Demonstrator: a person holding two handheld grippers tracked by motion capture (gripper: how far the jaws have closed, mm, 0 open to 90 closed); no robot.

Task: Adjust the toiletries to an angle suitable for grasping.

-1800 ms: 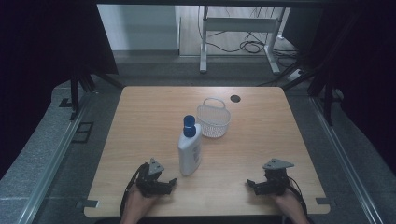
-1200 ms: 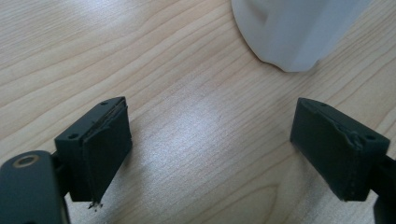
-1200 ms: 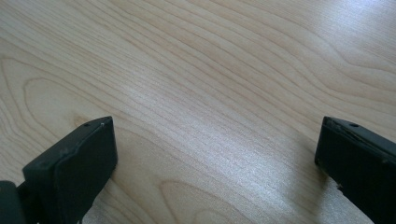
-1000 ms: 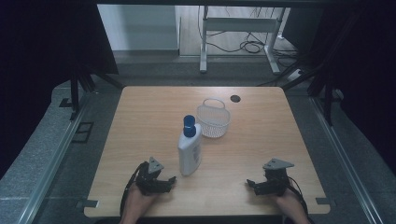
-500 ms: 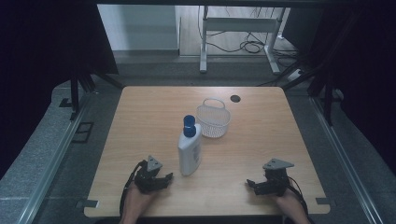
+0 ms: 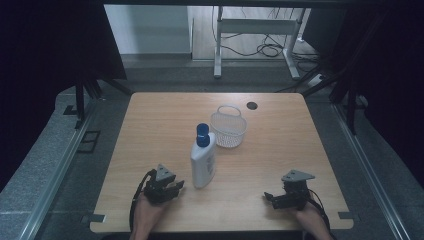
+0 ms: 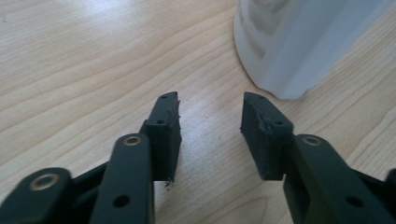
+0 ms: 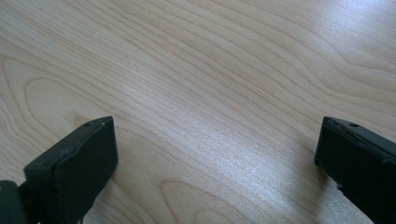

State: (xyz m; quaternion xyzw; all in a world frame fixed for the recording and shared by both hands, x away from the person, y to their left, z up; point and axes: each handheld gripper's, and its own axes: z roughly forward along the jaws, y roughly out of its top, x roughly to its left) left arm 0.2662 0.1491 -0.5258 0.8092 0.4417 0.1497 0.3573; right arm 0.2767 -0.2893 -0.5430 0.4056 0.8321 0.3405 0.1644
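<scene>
From the high view, the white bottle (image 6: 203, 162) with the blue cap (image 6: 202, 135) is lying on the wooden table (image 6: 150, 125), its long axis running away from the person, cap at the far end and base toward the near edge. The left gripper (image 6: 176, 186) is sitting just beside the bottle's base, on its left, with the jaws pointing toward it, while the right gripper (image 6: 270, 197) is resting well apart on the other side, so the left hand (image 6: 147, 212) is clearly the nearer one. A white mesh basket (image 6: 228, 128) is standing just beyond the cap and slightly to its right, near it but apart from it. In the left gripper view, the bottle's pale base (image 7: 299, 42) is showing ahead and off to the right of the left gripper (image 7: 210, 112), whose jaws have just been closing and are now standing partly apart with bare wood between them, gripping nothing. I am judging that this gripper would need to swing toward that side and spread wider to take the bottle across its body. In the right gripper view, the right gripper (image 8: 215, 128) is lying released, its jaws standing wide over plain tabletop with nothing between them.
</scene>
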